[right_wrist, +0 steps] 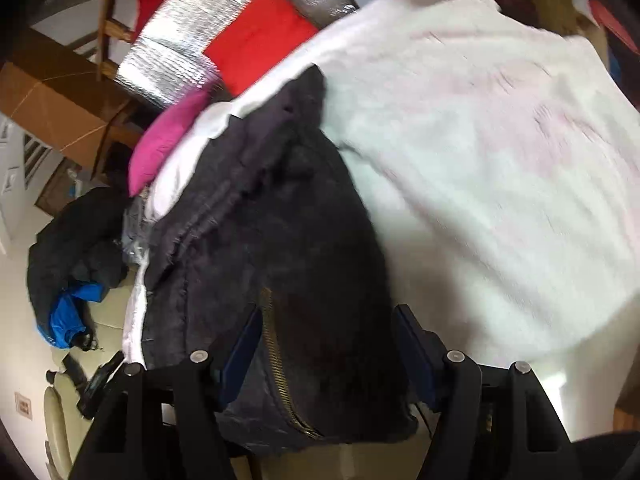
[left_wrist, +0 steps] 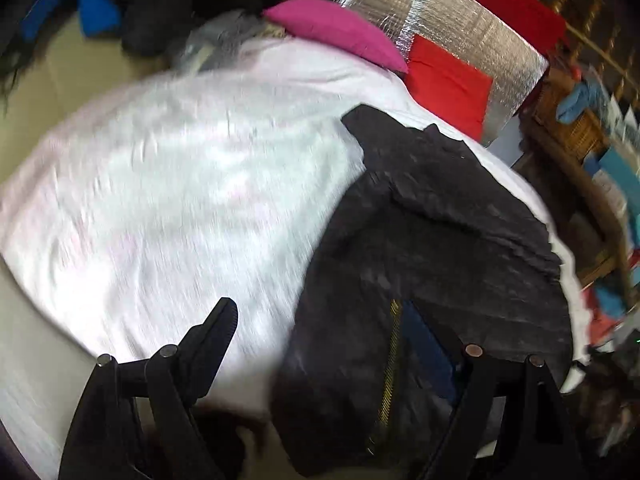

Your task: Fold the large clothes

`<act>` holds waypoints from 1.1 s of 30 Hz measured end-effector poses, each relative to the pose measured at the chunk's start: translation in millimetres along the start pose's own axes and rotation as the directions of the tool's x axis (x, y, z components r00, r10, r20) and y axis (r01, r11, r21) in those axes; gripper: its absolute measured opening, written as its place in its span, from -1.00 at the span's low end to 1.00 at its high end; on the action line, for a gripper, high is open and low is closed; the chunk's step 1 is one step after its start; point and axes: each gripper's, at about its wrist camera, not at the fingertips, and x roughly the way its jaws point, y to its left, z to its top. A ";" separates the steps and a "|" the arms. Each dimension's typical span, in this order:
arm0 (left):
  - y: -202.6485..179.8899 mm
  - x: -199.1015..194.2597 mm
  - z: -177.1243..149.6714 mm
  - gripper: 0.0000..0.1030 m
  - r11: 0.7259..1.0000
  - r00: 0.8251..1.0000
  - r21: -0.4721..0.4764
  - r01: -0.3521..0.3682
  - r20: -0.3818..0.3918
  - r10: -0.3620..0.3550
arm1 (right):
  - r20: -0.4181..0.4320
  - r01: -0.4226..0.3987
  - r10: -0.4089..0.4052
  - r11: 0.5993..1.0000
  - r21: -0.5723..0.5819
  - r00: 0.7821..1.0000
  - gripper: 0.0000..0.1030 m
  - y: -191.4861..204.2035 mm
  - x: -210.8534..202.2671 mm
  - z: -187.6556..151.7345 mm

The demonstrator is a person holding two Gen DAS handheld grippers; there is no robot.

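Spreading a dark jacket (left_wrist: 440, 220) over a white sheet (left_wrist: 180, 180), collar end pointing toward a pink cushion (left_wrist: 340, 28) and a red cloth (left_wrist: 448, 80) against a silver foil panel (left_wrist: 460, 20). Holding the left gripper (left_wrist: 320, 340) wide open and gripping nothing: one finger hanging over the bare sheet, the other reaching onto the jacket just beside its brass zipper (left_wrist: 394, 352). Straddling the zipper end of the jacket with the right gripper (right_wrist: 330, 334), jaws standing partly apart, cloth filling the gap and touching both blue pads; squeezing or merely resting against it, impossible to tell through the blur. Leaving a black-and-blue garment (right_wrist: 72, 248) crumpled on the floor, well apart.
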 end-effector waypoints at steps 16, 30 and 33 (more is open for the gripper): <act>-13.7 44.3 -37.4 0.29 0.998 0.981 0.038 -0.056 -0.184 0.062 | -0.126 0.075 -0.082 0.995 -0.059 0.989 0.39 9.1 32.1 -33.5; -43.4 46.5 -45.0 0.29 0.990 0.981 0.122 0.071 -0.187 -0.047 | -0.188 0.030 -0.071 0.977 -0.209 0.980 0.39 28.0 42.5 -52.6; -55.2 48.4 -47.1 0.18 0.976 0.984 0.208 0.057 -0.180 -0.019 | -0.223 0.086 -0.145 0.963 -0.253 0.964 0.41 29.7 53.3 -62.1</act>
